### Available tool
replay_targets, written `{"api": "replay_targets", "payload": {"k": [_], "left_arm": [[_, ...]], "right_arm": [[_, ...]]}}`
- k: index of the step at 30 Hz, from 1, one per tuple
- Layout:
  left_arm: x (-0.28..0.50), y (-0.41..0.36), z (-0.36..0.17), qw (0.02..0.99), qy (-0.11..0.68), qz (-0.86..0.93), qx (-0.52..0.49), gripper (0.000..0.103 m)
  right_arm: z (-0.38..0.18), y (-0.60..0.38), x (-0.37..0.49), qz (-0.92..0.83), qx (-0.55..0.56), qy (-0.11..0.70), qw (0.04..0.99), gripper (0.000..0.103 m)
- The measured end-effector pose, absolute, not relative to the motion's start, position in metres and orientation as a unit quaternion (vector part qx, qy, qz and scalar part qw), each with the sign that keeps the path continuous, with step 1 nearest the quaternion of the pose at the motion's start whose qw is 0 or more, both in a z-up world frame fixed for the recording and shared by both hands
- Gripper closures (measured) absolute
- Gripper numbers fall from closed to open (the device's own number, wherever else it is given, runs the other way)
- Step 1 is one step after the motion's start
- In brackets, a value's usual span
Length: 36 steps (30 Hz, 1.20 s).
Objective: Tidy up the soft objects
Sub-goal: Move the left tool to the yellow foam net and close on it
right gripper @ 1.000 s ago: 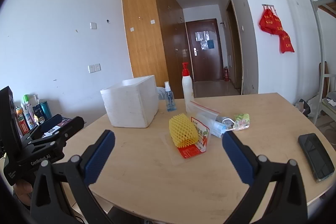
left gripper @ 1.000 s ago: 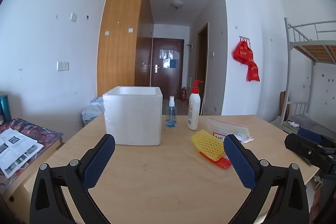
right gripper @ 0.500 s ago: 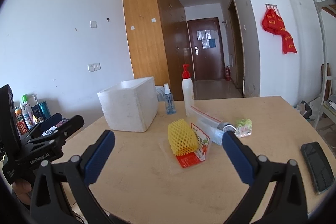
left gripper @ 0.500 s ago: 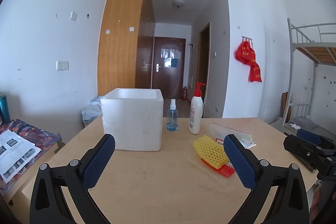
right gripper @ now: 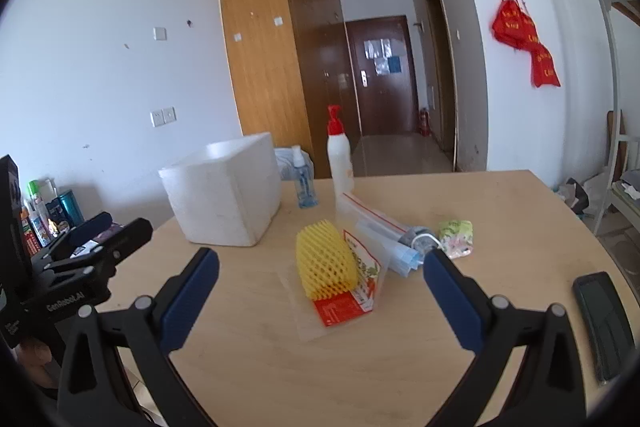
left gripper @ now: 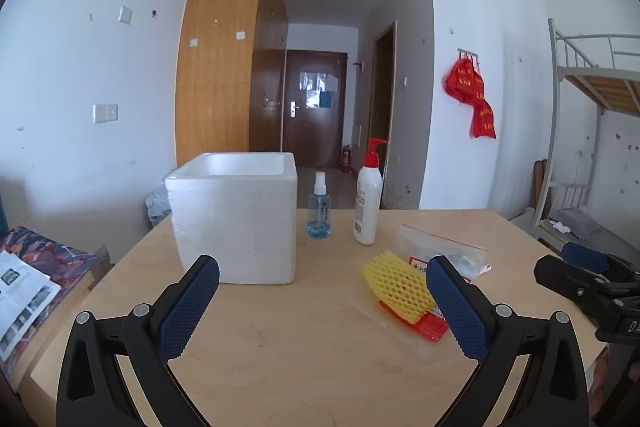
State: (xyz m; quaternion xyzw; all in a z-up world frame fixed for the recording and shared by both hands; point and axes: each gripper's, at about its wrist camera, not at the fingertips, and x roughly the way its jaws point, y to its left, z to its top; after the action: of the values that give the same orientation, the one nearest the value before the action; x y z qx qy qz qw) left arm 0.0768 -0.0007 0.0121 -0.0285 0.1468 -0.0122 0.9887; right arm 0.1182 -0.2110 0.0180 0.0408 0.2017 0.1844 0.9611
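A yellow foam net (right gripper: 325, 259) lies on a red snack packet (right gripper: 345, 301) in the middle of the wooden table (right gripper: 400, 367); it also shows in the left wrist view (left gripper: 398, 285). Behind it lie a clear zip bag (right gripper: 376, 227) and a small green packet (right gripper: 456, 239). A white foam box (left gripper: 236, 217) stands open-topped at the left. My left gripper (left gripper: 322, 301) is open and empty, in front of the box. My right gripper (right gripper: 320, 295) is open and empty, just short of the net.
A blue spray bottle (left gripper: 319, 207) and a white pump bottle (left gripper: 369, 199) stand behind the box. A black phone (right gripper: 604, 323) lies near the table's right edge. A side table with papers (left gripper: 24, 283) is at the left. A bunk bed (left gripper: 592, 147) stands at the right.
Both grippers have dropped a little and edged forward toward the table. The right one has come nearer the yellow net. Both stay open.
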Motion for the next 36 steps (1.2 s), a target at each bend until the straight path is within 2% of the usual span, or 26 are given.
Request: {"api": "replay_targets", "payload": {"k": [11, 28, 32, 36], "left_arm": [[0.123, -0.015, 0.008, 0.979, 0.198, -0.052, -0.017, 0.000], [0.194, -0.041, -0.016, 0.954, 0.283, -0.100, -0.011, 0.000], [0.211, -0.046, -0.026, 0.944, 0.311, -0.114, -0.012, 0.000], [0.228, -0.052, -0.035, 0.933, 0.336, -0.131, -0.018, 0.001]], "right_arm": [[0.014, -0.219, 0.156, 0.183, 0.040, 0.245, 0.951, 0.000], [0.010, -0.226, 0.202, 0.181, 0.026, 0.272, 0.945, 0.000], [0.000, -0.225, 0.218, 0.194, 0.028, 0.292, 0.936, 0.012], [-0.006, -0.226, 0.231, 0.197, 0.030, 0.301, 0.933, 0.014]]}}
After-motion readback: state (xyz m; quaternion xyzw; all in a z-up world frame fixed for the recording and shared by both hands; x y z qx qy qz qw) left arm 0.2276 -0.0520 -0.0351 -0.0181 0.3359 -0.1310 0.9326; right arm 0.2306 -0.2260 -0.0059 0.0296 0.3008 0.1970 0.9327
